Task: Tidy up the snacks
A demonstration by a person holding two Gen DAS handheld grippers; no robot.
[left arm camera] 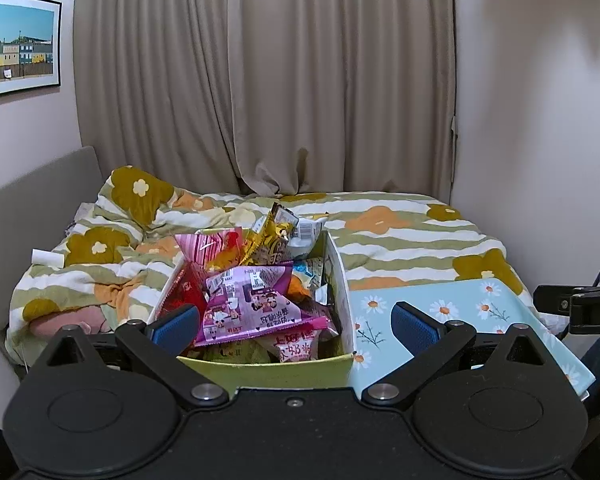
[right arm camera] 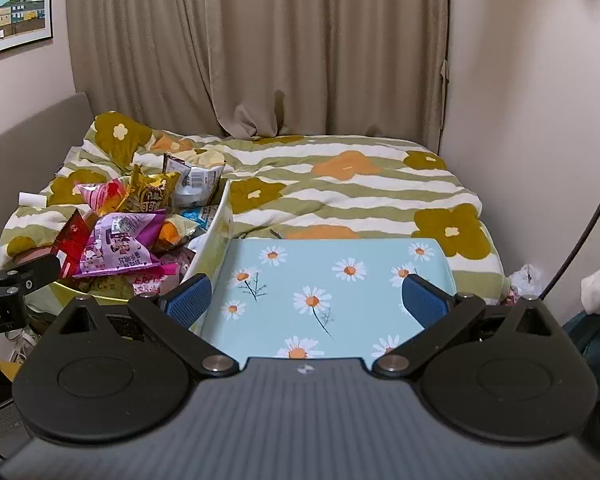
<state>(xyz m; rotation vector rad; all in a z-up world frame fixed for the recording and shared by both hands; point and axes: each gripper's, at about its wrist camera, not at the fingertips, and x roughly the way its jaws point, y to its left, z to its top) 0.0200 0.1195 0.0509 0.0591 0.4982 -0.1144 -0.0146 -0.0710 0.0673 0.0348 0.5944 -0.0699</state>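
Snacks (left arm camera: 252,300) fill box (left arm camera: 340,276) (tray (right arm camera: 324,280) beside).

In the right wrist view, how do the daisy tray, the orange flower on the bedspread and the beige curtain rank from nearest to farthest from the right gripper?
1. Daisy tray: directly below the right gripper.
2. Orange flower: mid-bed, ahead.
3. Beige curtain: behind the bed.

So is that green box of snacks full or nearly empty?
Full. The green box is heaped with snack packets that rise above its rim, while the daisy tray beside it holds nothing.
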